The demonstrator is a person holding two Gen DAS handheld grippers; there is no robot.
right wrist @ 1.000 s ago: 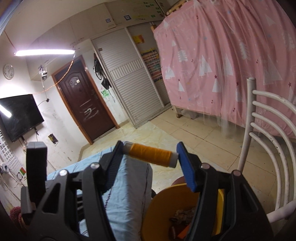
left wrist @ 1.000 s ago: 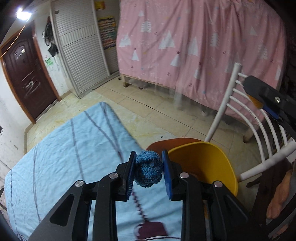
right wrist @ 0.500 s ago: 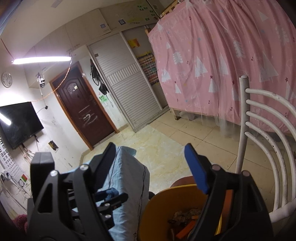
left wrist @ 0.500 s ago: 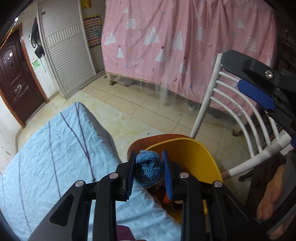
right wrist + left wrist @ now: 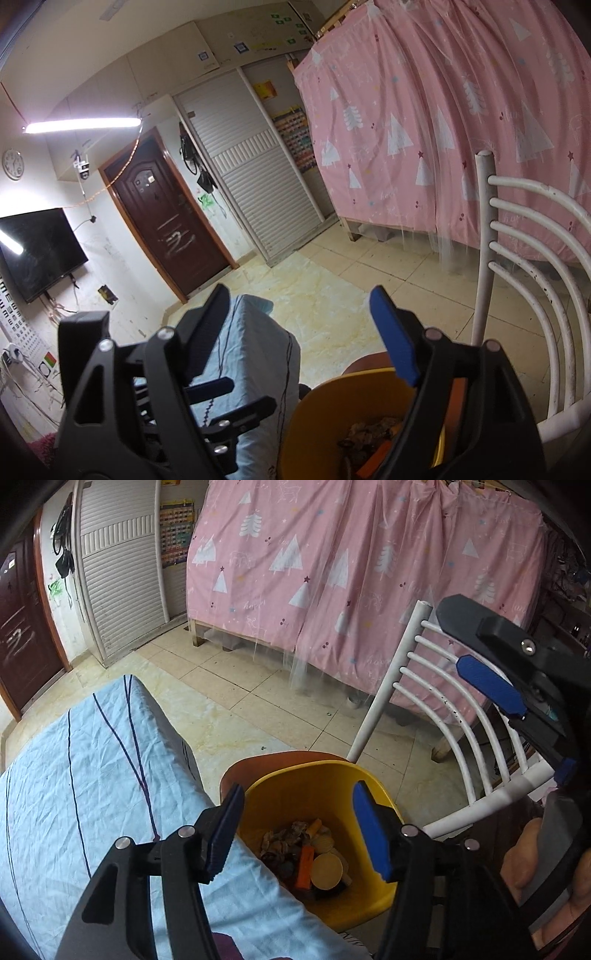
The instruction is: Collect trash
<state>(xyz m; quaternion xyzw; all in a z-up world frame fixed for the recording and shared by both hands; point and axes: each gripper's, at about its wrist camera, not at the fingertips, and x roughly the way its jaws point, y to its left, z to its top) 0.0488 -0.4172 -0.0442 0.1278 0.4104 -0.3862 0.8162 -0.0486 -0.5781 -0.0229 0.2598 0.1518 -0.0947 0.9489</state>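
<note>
A yellow bin (image 5: 325, 775) stands beside the table edge and holds trash (image 5: 306, 853): shells, orange pieces and a round tan lid. My left gripper (image 5: 299, 829) is open and empty right above the bin's mouth. My right gripper (image 5: 306, 332) is open and empty, higher up, with the bin (image 5: 332, 413) below it. The right gripper also shows at the right of the left wrist view (image 5: 517, 672). The blue fuzzy ball is not visible.
A light blue striped cloth (image 5: 92, 775) covers the table left of the bin. A white chair (image 5: 436, 701) stands right of the bin. An orange-brown seat (image 5: 258, 764) lies under the bin. A pink curtain (image 5: 351, 572) hangs behind.
The left gripper moved over the bin and opened; the blue fuzzy ball has left it. The right gripper opened earlier and the orange spool is gone from it.
</note>
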